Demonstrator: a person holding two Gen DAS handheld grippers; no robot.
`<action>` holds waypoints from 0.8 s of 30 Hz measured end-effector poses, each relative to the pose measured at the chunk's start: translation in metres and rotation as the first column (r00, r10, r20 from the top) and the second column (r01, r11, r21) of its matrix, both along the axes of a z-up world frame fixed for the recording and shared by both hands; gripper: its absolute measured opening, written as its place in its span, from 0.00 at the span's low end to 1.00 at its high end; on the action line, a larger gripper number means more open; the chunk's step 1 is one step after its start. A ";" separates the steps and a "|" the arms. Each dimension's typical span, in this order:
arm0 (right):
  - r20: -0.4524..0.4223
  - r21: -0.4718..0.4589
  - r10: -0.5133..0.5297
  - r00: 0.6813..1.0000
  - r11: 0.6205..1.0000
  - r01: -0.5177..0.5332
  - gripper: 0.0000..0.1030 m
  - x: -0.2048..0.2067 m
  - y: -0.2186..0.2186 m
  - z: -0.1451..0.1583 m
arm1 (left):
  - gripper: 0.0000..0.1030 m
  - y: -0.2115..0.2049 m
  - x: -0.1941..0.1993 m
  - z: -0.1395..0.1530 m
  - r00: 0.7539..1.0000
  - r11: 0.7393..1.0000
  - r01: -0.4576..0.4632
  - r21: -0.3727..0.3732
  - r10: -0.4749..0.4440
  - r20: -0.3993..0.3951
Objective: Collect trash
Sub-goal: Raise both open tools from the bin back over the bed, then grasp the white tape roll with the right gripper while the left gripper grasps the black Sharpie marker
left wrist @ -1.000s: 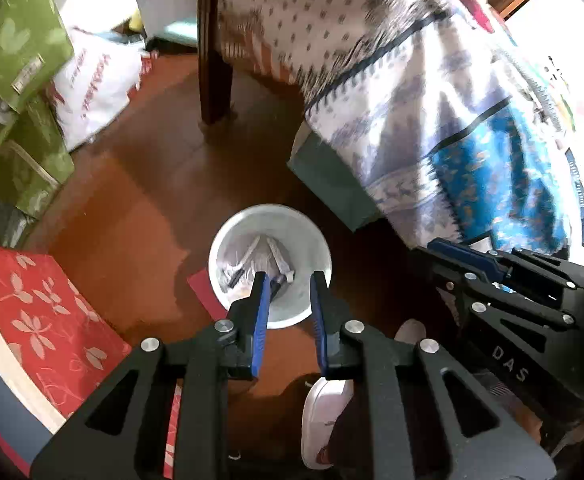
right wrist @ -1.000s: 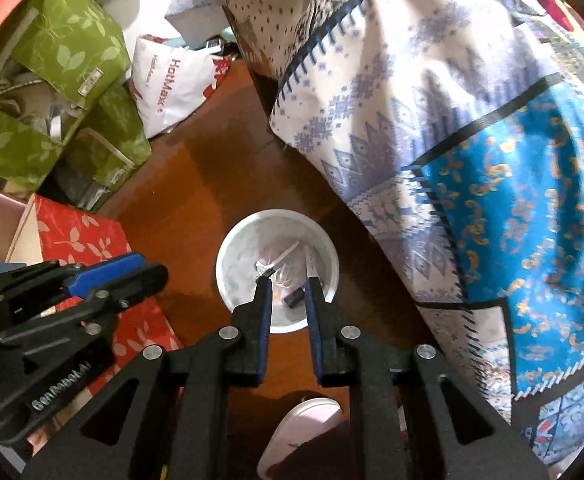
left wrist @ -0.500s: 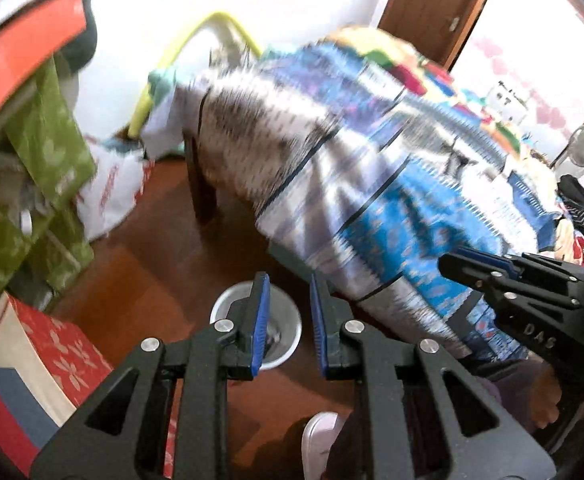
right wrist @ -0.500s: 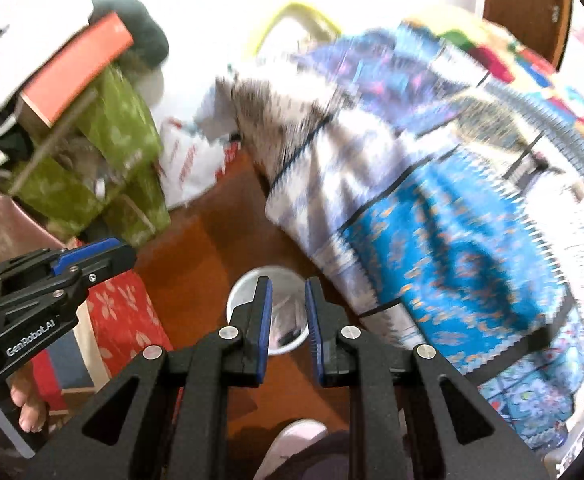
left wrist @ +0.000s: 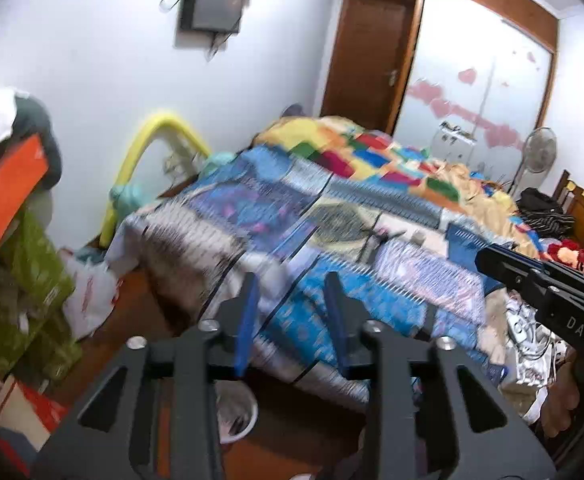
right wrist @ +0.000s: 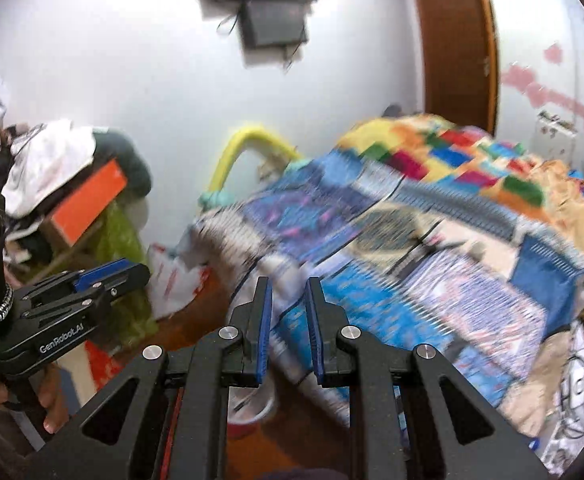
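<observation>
A small white trash bin with scraps inside stands on the wooden floor beside the bed; it also shows in the right wrist view, low behind the fingers. My left gripper is open and empty, raised and pointing at the bed. My right gripper has its jaws a narrow gap apart with nothing between them, also pointing at the bed. Each gripper shows in the other's view: the right one and the left one. Both views are blurred.
A bed with a patchwork quilt fills the middle and right. Green boxes, an orange box and a white plastic bag are stacked at left. A door and a fan stand behind.
Both grippers have swung up from looking down into the bin to facing across the bed. The left jaws have opened wider. The bin has dropped to the bottom of both views.
</observation>
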State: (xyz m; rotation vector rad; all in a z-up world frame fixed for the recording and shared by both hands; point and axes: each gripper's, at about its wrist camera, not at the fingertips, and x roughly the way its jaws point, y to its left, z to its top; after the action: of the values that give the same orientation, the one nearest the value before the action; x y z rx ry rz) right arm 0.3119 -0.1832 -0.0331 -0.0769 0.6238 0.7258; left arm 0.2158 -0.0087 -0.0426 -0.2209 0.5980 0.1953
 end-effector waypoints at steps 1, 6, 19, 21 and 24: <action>0.019 0.003 -0.018 1.000 1.000 0.018 0.18 0.002 -0.008 0.005 | 0.43 -0.006 0.005 0.004 1.000 1.000 0.009 0.005 -0.009 0.013; 0.099 0.036 -0.119 0.988 0.993 0.116 0.72 0.014 -0.045 0.020 | 0.78 -0.036 0.034 0.018 0.997 0.999 0.044 0.009 -0.044 0.069; 0.042 -0.013 -0.286 0.957 0.958 0.287 0.72 0.102 -0.118 -0.016 | 0.83 -0.094 0.157 -0.012 0.978 0.977 0.207 0.041 -0.207 -0.010; 0.020 -0.016 -0.297 0.955 0.955 0.297 0.72 0.119 -0.126 -0.025 | 0.83 -0.099 0.181 -0.025 0.973 0.973 0.230 0.035 -0.228 -0.034; -0.010 -0.024 -0.301 0.954 0.953 0.301 0.72 0.141 -0.133 -0.038 | 0.83 -0.104 0.218 -0.046 0.965 0.967 0.256 0.013 -0.255 -0.069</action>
State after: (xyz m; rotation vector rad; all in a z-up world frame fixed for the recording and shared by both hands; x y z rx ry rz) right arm 0.4527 -0.3163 -0.0707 0.0037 0.6393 0.4244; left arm 0.4334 -0.1128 -0.0889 -0.1142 0.6843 -0.0407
